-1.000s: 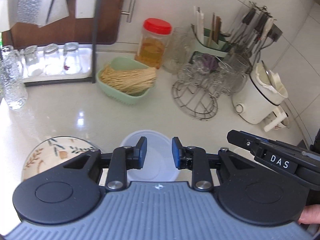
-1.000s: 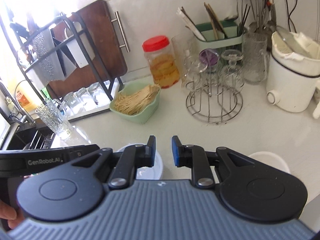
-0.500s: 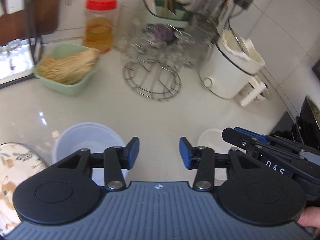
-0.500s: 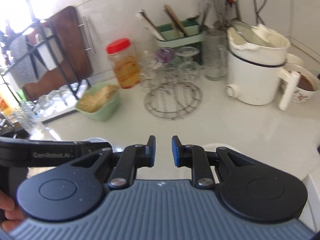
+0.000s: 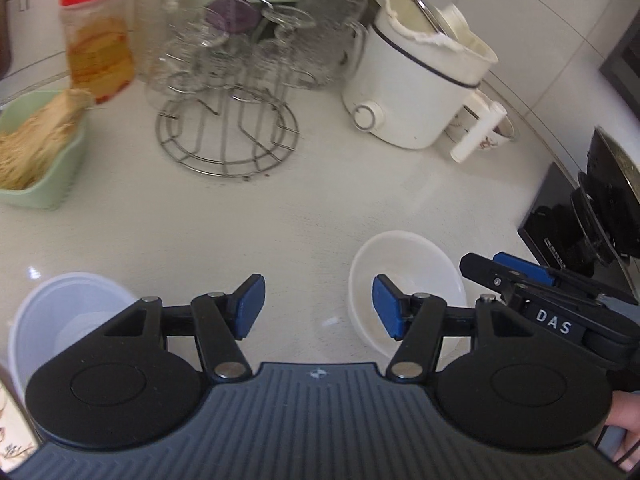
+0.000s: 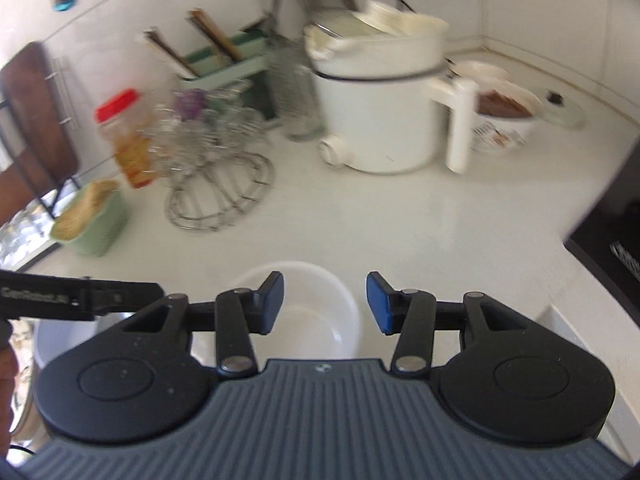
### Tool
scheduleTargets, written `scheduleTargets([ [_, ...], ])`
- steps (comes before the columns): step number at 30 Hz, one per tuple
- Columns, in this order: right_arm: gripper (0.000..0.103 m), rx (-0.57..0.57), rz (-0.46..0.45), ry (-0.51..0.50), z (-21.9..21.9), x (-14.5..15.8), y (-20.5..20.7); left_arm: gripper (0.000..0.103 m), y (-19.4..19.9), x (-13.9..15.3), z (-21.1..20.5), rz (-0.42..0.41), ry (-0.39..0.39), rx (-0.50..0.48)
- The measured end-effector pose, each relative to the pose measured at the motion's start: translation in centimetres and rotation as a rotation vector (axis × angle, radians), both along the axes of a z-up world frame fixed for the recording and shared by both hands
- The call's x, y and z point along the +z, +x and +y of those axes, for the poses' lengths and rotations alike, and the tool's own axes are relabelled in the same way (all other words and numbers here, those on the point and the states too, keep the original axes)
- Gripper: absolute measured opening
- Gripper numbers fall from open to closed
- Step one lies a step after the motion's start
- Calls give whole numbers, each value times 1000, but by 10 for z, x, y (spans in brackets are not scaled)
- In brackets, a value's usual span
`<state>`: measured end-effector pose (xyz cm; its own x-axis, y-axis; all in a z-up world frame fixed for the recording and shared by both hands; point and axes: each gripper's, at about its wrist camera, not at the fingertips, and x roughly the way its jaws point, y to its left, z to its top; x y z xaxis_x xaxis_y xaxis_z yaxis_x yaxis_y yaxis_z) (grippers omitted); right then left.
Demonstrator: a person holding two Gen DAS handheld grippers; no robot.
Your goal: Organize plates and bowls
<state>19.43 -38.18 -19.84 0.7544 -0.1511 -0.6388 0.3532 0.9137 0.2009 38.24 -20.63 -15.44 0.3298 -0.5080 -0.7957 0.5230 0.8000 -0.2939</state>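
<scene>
White countertop [image 5: 320, 208] carries my white bowl [image 5: 404, 264], nearer me than the cooker [image 5: 412, 92]. Both my left gripper [image 5: 318, 306] and right gripper [image 6: 325, 304] stand spread, empty. It looks light, stiff, slick and breakable; I'd pinch its rim.

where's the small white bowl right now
The small white bowl sits on the counter low right in the left wrist view, behind the left gripper's right finger, in front of the white electric pot.
</scene>
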Motion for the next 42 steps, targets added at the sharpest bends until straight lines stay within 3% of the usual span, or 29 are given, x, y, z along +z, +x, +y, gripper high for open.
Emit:
scheduleTargets([
  [4, 48, -20, 4, 31, -9, -17, -2, 65, 0, -13, -11, 3, -7, -15],
  [8, 48, -23, -8, 80, -12, -31, 1, 65, 0, -16, -7, -29, -92, 22],
  [10, 48, -18, -21, 98, -12, -37, 3, 64, 4, -22, -8, -17, -94, 23],
  [14, 40, -21, -17, 93, -7, -45, 8, 63, 5, -34, -8, 0, -113, 34],
  [19, 28, -13, -25, 126, -5, -56, 9, 52, 2, -37, -7, -14, -137, 36],
  [22, 20, -16, -29, 138, -4, -62, 9, 40, 3, -40, -7, -8, -145, 36],
  [24, 19, -12, -38, 144, -3, -64, 9, 29, 4, -43, -7, -2, -156, 33],
  [26, 19, -13, -48, 160, -3, -65, 9, 26, 4, -44, -8, -10, -159, 24],
  [32, 19, -6, -70, 185, 0, -67, 11, 26, 1, -46, -10, -24, -152, -27],
  [42, 19, 33, -75, 199, 11, -66, 15, 26, 3, -41, 8, -22, -193, 51],
])
